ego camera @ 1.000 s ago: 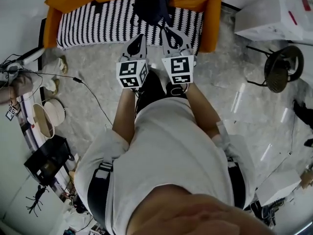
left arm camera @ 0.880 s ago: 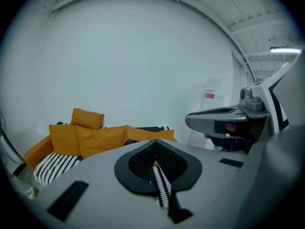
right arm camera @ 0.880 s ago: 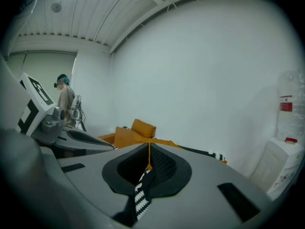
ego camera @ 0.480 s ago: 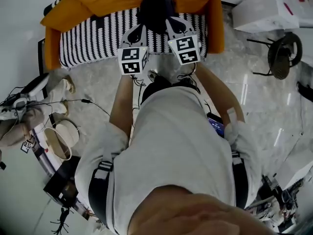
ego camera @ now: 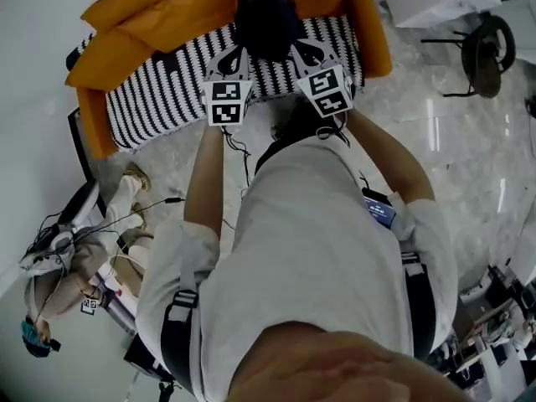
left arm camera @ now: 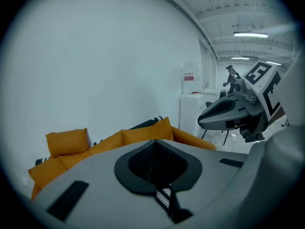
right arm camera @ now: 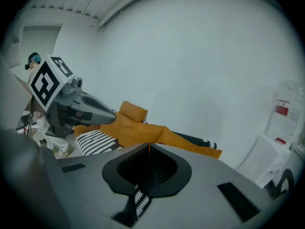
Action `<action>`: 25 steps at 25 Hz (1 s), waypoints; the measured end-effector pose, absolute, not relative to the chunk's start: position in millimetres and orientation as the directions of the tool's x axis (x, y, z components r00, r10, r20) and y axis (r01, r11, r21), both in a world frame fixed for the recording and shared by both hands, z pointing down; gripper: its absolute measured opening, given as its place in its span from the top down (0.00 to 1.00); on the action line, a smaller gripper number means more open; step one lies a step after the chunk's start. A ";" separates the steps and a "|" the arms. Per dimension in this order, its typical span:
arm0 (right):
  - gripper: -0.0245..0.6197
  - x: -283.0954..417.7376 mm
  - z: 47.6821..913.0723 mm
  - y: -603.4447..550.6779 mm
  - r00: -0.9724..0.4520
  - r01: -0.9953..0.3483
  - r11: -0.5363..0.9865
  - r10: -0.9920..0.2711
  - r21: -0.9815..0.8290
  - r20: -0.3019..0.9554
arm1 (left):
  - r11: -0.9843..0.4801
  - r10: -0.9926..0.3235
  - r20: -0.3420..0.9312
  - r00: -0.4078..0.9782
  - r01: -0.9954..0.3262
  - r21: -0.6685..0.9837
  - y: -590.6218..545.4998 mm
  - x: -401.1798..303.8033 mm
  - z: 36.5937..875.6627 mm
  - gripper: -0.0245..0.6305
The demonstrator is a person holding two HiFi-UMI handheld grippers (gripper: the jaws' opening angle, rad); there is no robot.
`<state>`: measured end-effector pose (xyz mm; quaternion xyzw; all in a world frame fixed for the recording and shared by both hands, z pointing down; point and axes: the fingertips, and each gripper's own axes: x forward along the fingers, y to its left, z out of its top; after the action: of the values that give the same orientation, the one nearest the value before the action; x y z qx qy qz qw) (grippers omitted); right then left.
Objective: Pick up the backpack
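One sofa [ego camera: 159,90] fills the upper left, with orange cushions [ego camera: 142,19] over a striped seat. The left gripper [ego camera: 234,55] is closed tight on nothing. Top centre, one dark backpack [ego camera: 266,19] sits on the sofa (its contents can't be seen). The right gripper [ego camera: 301,50] is likewise closed and empty.

Striped sofa [ego camera: 159,99] with a backpack [ego camera: 266,22] on its seat
The sofa stands on a pale, glossy floor [ego camera: 469,166]. Its seat is black-and-white striped, and orange cushions [ego camera: 188,7] lie along the back and ends. The dark backpack sits on the seat against the back cushions, near the middle.
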<state>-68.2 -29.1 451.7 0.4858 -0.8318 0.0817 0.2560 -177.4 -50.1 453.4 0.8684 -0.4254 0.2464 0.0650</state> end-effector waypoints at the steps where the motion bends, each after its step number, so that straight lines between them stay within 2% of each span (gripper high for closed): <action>1: 0.90 -70.3 457.1 -30.9 -0.391 -0.857 0.506 -0.765 0.102 0.512 | -0.648 -0.692 0.490 0.531 -0.756 -0.096 -51.8 -174.9 456.2 0.94; 10: 0.90 -65.6 497.1 -87.0 -0.396 -0.838 0.537 -0.717 0.092 0.573 | -0.712 -0.622 0.552 0.555 -0.695 -0.102 -114.0 -151.5 487.5 0.94; 20: 0.90 -54.8 554.9 -161.5 -0.445 -0.835 0.549 -0.652 -0.023 0.614 | -0.735 -0.544 0.680 0.491 -0.670 -0.104 -210.0 -134.5 533.0 0.94; 25: 0.90 -38.9 579.1 -188.1 -0.419 -0.860 0.508 -0.654 -0.045 0.630 | -0.762 -0.490 0.730 0.477 -0.641 -0.093 -235.6 -122.7 563.8 0.94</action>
<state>-38.9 -188.1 579.1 0.4604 -0.8219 0.1843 0.2802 -122.7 -235.6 563.8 0.8539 -0.3309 0.3898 0.0967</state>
